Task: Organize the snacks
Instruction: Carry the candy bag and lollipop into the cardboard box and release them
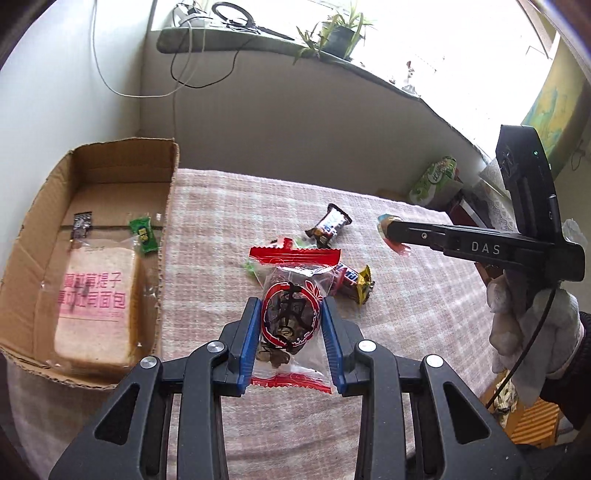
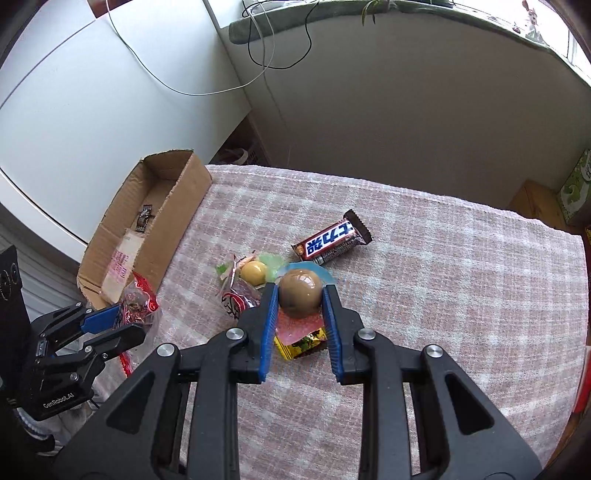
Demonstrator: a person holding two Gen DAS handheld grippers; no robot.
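I am working in a home room: a checked cloth (image 1: 280,206) covers the table, and a potted plant (image 1: 340,33) stands on the windowsill (image 1: 369,74).

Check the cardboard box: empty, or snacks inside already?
Not empty. The cardboard box holds a wrapped bread loaf, a small green packet and a small dark packet on its floor.

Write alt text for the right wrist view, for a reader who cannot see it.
The right tongs grip a round brown wrapped ball snack above a pink checked tablecloth strewn with wrapped sweets; an open brown cardboard box stands at left.
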